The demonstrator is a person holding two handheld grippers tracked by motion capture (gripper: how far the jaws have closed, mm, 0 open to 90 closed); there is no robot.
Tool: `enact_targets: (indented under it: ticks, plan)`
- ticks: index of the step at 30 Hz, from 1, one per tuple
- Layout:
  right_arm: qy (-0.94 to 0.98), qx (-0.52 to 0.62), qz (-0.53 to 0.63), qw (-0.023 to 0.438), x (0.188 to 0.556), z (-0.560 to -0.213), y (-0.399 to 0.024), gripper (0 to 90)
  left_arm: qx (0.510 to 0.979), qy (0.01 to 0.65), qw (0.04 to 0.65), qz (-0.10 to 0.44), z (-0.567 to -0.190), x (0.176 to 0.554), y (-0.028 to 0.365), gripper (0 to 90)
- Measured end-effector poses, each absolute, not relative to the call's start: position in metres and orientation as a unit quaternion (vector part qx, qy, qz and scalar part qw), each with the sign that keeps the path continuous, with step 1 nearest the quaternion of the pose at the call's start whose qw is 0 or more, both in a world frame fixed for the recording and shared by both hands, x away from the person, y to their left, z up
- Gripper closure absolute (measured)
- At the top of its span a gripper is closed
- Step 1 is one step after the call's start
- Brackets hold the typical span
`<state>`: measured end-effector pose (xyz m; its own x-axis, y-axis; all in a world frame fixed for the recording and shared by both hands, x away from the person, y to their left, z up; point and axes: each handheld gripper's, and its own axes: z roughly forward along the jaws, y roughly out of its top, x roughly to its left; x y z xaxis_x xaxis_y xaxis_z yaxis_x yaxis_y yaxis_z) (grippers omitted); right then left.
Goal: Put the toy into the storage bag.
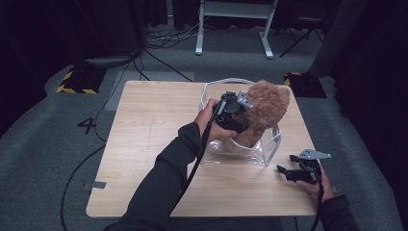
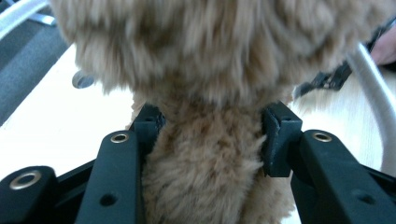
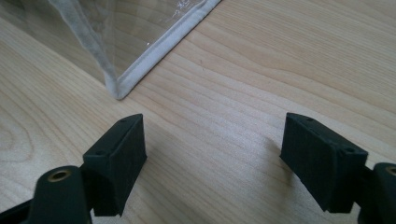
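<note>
Left gripper (image 2: 210,140) jaws clasping plush bear (image 1: 262,113) around its narrow middle, bear standing upright in clear bag (image 1: 269,149) on desk (image 1: 149,139); right gripper (image 1: 300,171) resting released, well apart

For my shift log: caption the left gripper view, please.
Left gripper with its jaws pressed on the neck of a brown plush bear over the wooden table.

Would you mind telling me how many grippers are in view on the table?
2. The left gripper is at the brown plush toy in the clear bag, jaws around its body. The right gripper rests near the table's right front edge.
</note>
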<state>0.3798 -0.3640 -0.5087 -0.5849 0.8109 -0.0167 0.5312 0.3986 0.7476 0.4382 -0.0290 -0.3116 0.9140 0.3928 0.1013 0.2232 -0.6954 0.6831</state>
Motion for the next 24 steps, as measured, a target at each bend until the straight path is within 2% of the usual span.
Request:
enact_targets:
  ticks: [13,24]
  plan:
    - [0.813,0.413,0.361,0.193,0.3797,-0.5087,-0.3639,22.1,0.931,0.163,0.303,0.122,-0.3170,0.4413,-0.0294,53.3]
    - [0.813,0.413,0.361,0.193,0.3797,-0.5087,-0.3639,22.1,0.930,0.171,0.312,0.095,-0.3218,0.4470,-0.0215,52.8]
